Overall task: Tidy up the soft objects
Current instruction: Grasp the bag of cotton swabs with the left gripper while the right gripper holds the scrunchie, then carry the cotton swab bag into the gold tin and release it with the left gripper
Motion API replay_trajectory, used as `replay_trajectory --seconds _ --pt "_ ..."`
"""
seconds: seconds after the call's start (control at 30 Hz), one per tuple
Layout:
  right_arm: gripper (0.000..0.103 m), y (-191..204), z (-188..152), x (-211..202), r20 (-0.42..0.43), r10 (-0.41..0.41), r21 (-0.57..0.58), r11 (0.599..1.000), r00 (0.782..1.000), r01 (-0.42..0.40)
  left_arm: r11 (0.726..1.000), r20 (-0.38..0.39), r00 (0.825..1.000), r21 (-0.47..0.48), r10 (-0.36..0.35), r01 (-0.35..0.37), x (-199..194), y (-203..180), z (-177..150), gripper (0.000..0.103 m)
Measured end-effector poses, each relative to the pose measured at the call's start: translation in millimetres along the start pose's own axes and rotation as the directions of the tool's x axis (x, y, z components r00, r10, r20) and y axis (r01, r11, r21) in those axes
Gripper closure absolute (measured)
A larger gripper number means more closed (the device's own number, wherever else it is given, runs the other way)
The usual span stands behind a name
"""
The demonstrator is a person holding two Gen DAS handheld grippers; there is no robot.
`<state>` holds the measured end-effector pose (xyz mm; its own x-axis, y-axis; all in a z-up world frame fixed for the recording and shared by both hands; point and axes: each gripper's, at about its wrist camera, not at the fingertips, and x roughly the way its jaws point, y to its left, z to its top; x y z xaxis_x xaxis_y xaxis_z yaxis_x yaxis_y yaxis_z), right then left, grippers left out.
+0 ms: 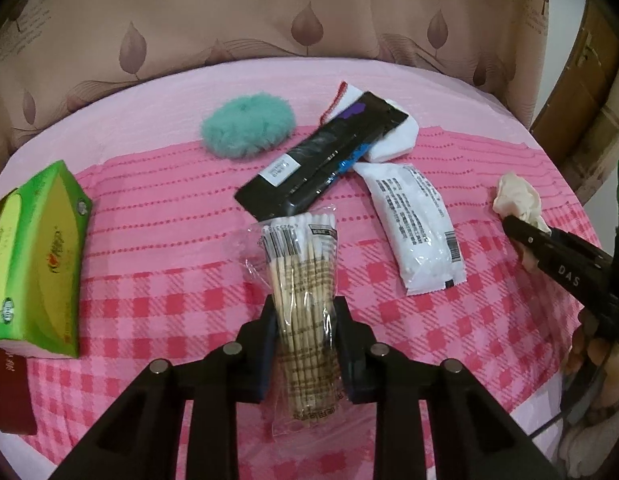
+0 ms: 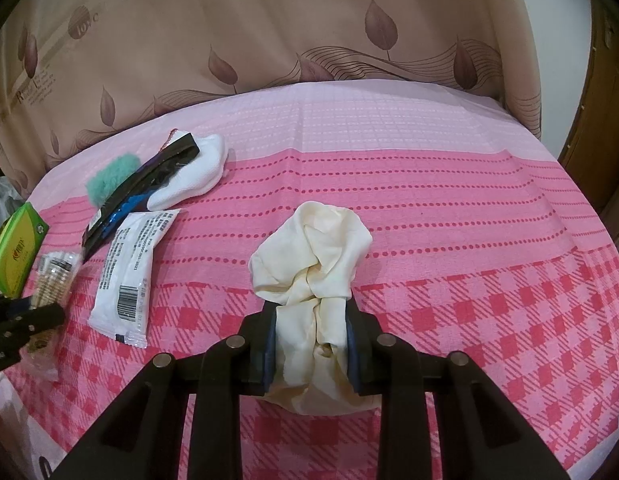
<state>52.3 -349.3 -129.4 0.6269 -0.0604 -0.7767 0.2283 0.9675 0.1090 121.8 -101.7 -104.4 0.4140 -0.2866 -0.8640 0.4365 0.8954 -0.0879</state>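
In the left wrist view, the left gripper (image 1: 305,312) sits at the bottom centre of the frame, its jaws drawn in narrow on a clear packet of cotton swabs (image 1: 299,280), the pads pressing the packet's sides. The packet stands up between the fingers, its white tips toward the middle of the frame. No earlier view is given to compare.

Beyond it on the pink checked cloth (image 1: 149,240) lie a black packet (image 1: 317,160), tilted across a white sock (image 1: 393,136), and a white wrapped pack (image 1: 417,228) just right of centre. A fluffy teal puff (image 1: 245,128) rests upper centre-left, apart from the rest. A green tissue box (image 1: 37,264) stands at the left edge. At the right edge, the right gripper (image 1: 521,232) reaches in, closed on a cream crumpled cloth (image 1: 515,196).

In the right wrist view, the right gripper (image 2: 311,336) fills the bottom centre, its jaws nearly closed, squeezing the cream crumpled cloth (image 2: 309,256), which bulges out above the fingers and rests on the pink checked cloth (image 2: 469,240). The other items cluster at the left of that frame; the left gripper (image 2: 37,312) shows at the far left edge with the swab packet (image 2: 53,276).
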Motion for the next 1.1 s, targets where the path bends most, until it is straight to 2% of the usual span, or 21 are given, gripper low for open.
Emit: replay_trajectory --seconds 0.27,0.63,0.87,1.1 --pt "0.076 1 0 0 0.0 -0.001 0.0 1.0 1.0 0.001 0.999 0.049 0.998 0.026 0.026 -0.027 -33 10 -2 0.077" --pt "0.076 0 1 0 -0.002 -0.006 -0.005 1.0 1.0 0.006 0.996 0.083 0.992 -0.02 0.093 -0.092 -69 51 4 0.077" --pt "0.076 1 1 0 -0.002 -0.008 -0.007 1.0 1.0 0.008 0.981 0.124 0.975 -0.077 0.184 -0.176 -102 102 5 0.077" --pt "0.076 1 0 0 -0.004 -0.018 -0.016 1.0 1.0 0.018 0.945 0.133 0.945 -0.179 0.3 -0.275 -130 170 3 0.077"
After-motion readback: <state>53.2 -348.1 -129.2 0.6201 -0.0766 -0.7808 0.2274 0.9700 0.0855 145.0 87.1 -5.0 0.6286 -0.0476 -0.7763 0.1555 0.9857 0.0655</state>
